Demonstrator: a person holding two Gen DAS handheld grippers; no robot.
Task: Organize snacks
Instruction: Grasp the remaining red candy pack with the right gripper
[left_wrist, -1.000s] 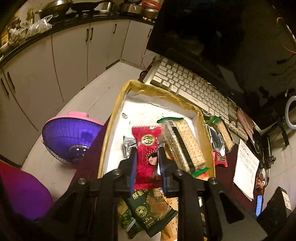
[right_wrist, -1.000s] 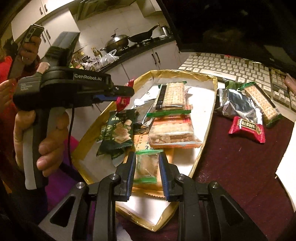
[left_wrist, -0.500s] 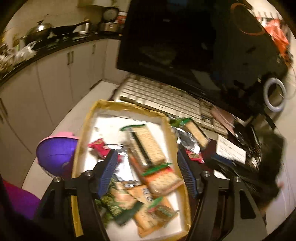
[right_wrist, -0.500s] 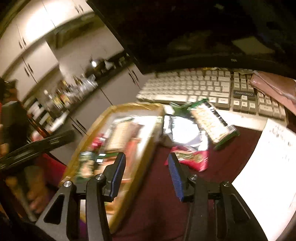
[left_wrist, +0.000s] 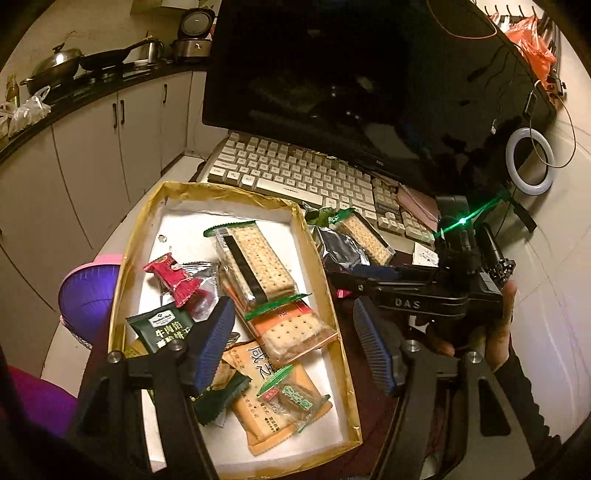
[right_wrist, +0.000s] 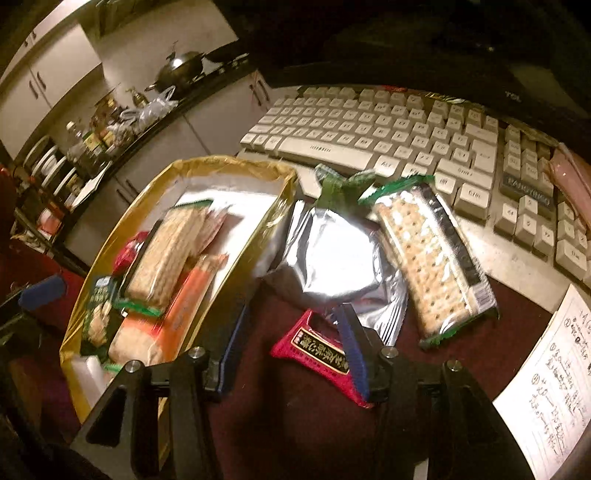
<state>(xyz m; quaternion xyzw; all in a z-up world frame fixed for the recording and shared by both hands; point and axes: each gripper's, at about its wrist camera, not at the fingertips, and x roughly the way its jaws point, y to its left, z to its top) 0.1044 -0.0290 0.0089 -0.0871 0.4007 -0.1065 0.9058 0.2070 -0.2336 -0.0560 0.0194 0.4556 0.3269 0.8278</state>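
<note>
The left gripper (left_wrist: 291, 343) hangs over the near half of the gold-rimmed tray (left_wrist: 314, 236), its blue-padded fingers (left_wrist: 214, 339) spread wide and released, with nothing pinched between them; they have just been opening. Between and beyond those fingers lie the orange cracker pack (left_wrist: 295, 328), the long clear cracker sleeve (left_wrist: 258, 262) and, nearer the camera, a small green-ended wafer (left_wrist: 291, 397) on a tan packet. Just past the left finger sit the dark green packet (left_wrist: 162, 328) and the red candy (left_wrist: 173, 277). To the right of the right finger, the right gripper's black body is seen held in a hand (left_wrist: 498, 325). The right gripper (right_wrist: 291, 343) is off the tray, above the dark red table (right_wrist: 295, 424), its fingers (right_wrist: 351, 350) also parted and gripping nothing; its jaws have just been opening further. The red snack bar (right_wrist: 310, 350) lies on the table partly between the fingers, under the right one; whether that finger touches it I cannot tell. Just beyond the fingertips rests a silver foil bag (right_wrist: 332, 251), and to its right a cracker sleeve (right_wrist: 432, 266) leaning toward the keyboard (right_wrist: 406, 125). The tray stands just left of the left finger, and a handwritten sheet (right_wrist: 554, 387) lies far to the right.
</note>
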